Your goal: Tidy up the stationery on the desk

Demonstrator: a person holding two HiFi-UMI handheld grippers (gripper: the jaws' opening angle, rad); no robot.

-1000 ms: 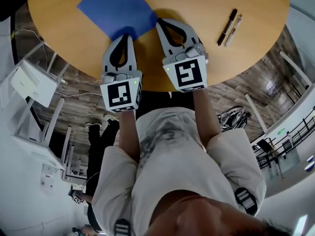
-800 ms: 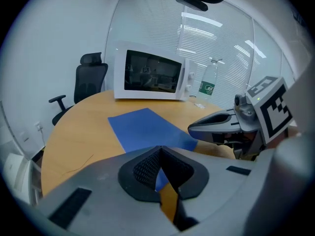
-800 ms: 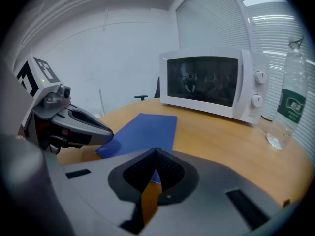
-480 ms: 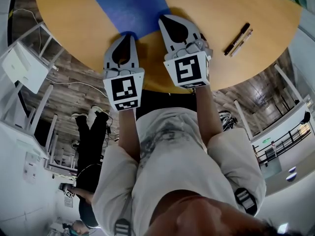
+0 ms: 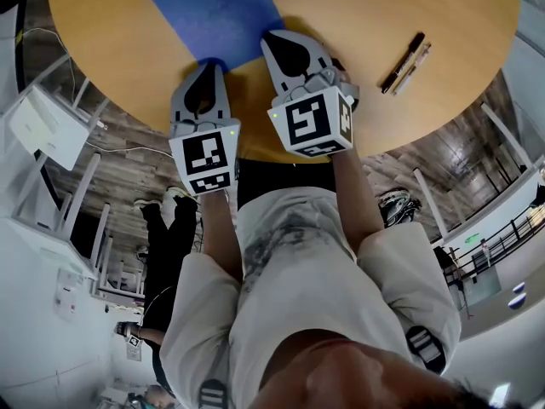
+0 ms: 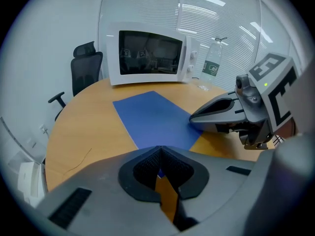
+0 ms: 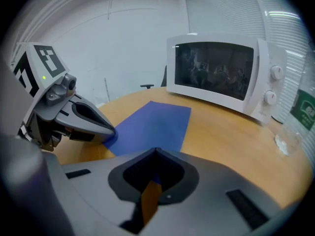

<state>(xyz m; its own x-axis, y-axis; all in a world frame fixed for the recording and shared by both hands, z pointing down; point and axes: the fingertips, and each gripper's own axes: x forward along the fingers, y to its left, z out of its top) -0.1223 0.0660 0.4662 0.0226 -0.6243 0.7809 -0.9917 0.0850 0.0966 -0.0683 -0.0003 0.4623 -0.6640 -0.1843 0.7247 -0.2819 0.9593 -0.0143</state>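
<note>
A blue paper sheet (image 5: 213,8) lies on the round wooden table (image 5: 358,7); it also shows in the left gripper view (image 6: 150,117) and the right gripper view (image 7: 155,122). Two pens, one black (image 5: 402,51) and one pale (image 5: 412,65), lie side by side at the table's right. My left gripper (image 5: 211,61) is shut, its tips over the sheet's near corner. My right gripper (image 5: 269,36) is shut too, tips at the sheet's right near edge. Whether either touches the paper I cannot tell. Each gripper sees the other: right gripper (image 6: 193,118), left gripper (image 7: 113,130).
A white microwave (image 6: 147,53) stands at the table's far side, with a clear plastic bottle (image 6: 211,65) next to it. A black office chair (image 6: 86,68) stands behind the table at left. The table's near edge (image 5: 255,152) runs just under the grippers' bodies.
Both grippers have dipped a little toward the sheet's near edge and now point more steeply down. Jaws stay shut. The pens and the sheet have not moved.
</note>
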